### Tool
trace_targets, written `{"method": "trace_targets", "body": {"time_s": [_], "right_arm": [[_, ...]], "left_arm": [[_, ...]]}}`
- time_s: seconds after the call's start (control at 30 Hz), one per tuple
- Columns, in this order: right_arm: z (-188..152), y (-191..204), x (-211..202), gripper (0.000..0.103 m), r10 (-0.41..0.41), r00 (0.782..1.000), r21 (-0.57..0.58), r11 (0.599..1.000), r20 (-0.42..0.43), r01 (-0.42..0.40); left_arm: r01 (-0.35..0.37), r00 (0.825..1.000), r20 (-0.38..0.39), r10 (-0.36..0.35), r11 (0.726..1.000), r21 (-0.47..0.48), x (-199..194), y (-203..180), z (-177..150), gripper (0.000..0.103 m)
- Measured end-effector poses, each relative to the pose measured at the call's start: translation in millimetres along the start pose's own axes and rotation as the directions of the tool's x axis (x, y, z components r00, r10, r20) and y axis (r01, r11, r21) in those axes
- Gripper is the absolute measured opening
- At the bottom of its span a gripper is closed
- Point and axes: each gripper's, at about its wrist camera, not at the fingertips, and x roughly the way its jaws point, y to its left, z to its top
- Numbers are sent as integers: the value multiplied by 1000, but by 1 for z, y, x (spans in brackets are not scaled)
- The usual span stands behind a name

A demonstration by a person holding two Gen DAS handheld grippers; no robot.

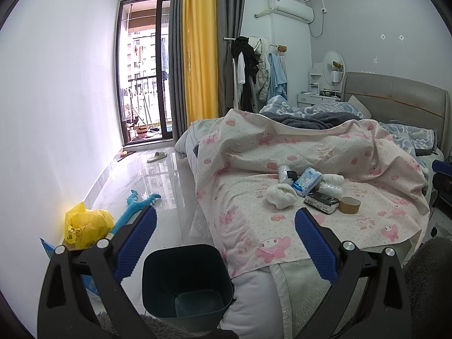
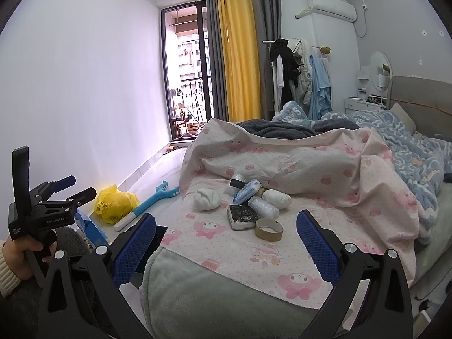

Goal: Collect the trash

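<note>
Two grippers are held out wide open, nothing between the fingers of either. The left gripper (image 1: 225,220) hangs over a dark bin (image 1: 186,279) that stands on the floor at the foot corner of the bed (image 1: 395,96). The right gripper (image 2: 226,227) is aimed at the trash pile, well short of it.

Trash is clustered on the pink sheet (image 2: 282,254), near the foot edge of the bed: a crumpled white wad (image 2: 206,199) on the pile's left, a blue tissue pack (image 2: 247,190) behind, a black-and-white packet (image 2: 240,217) in front, a cardboard tape ring (image 2: 268,229) nearest the right gripper, a roll of bubble wrap (image 2: 264,207) and another white wad (image 2: 278,199) on the right. The items touch or overlap. The bin is seen empty, so the task is judged barely begun.

The step in hand is judged to be the first pick. It is best done on an outer item: the tape ring or the left wad, since each is free on one side. The ring is rigid and should be pinched across its wall. The wad is soft, so a deep closing is needed. The sheet is loose and could be caught by a low finger, so the pads should be kept just above it. The left gripper is well placed over the bin for the drop.
</note>
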Motion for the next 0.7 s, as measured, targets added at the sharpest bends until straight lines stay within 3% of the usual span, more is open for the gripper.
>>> {"method": "trace_targets", "body": {"time_s": [0.7], "right_arm": [[-1, -2, 3, 101, 2, 1000, 3, 1000, 0, -2]], "left_arm": [[0, 1000, -3, 0, 1000, -1, -1, 0, 0, 100]]}}
